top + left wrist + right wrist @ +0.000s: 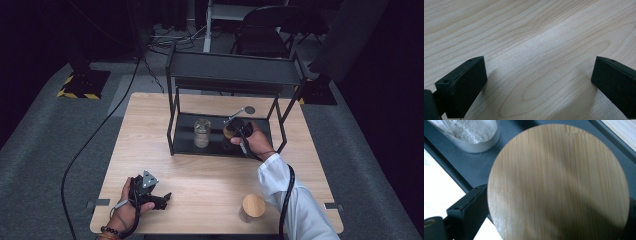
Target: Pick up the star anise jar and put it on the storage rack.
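On the lower shelf of a black metal rack [215, 148] stands a lidless glass jar [201, 132] holding pale powder [471, 132]. Right of it sits a jar with a round bamboo lid [556, 182], mostly hidden by my hand in the high view. My right gripper [235, 128] hovers over that lid; its jaws [554, 202] flank the lid, open, and I cannot see the pads pressing on it. My left gripper [166, 196] rests low on the wooden table [200, 175] at the front left. It stands open [540, 60] with bare wood between its fingers.
A second jar with a bamboo lid [253, 207] stands on the table at the front right, near my right sleeve. A thin metal spoon-like thing [247, 110] lies at the back of the rack. The rack's top shelf [232, 70] overhangs the jars. Cables trail from both grippers.
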### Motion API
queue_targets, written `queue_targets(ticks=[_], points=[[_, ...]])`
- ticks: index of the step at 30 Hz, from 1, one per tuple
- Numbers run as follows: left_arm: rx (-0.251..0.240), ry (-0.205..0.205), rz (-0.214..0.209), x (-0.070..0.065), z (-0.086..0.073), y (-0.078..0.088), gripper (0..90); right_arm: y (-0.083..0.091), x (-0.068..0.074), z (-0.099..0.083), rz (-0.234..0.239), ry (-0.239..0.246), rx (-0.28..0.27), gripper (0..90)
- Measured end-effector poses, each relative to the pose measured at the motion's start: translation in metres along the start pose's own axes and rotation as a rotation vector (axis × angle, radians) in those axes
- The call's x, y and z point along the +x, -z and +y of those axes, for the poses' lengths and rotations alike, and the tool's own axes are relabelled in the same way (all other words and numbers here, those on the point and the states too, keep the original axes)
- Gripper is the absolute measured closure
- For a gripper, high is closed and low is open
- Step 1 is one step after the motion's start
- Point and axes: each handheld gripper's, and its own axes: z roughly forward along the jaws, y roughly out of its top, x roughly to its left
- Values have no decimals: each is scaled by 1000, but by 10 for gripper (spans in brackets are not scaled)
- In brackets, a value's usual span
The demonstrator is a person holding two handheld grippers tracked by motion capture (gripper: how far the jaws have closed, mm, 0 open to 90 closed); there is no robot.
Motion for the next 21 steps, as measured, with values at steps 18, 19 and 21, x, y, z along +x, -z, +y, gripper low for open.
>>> queue_targets(ticks=[18, 19, 21], points=[[1, 1, 0, 0, 0, 0, 0, 16, -1, -2, -20, 32, -77, 48], [1, 1, 0, 0, 0, 0, 0, 17, -1, -2, -23, 32, -82, 47], [1, 1, 0, 0, 0, 0, 0, 17, -1, -3, -22, 47, -96, 47]])
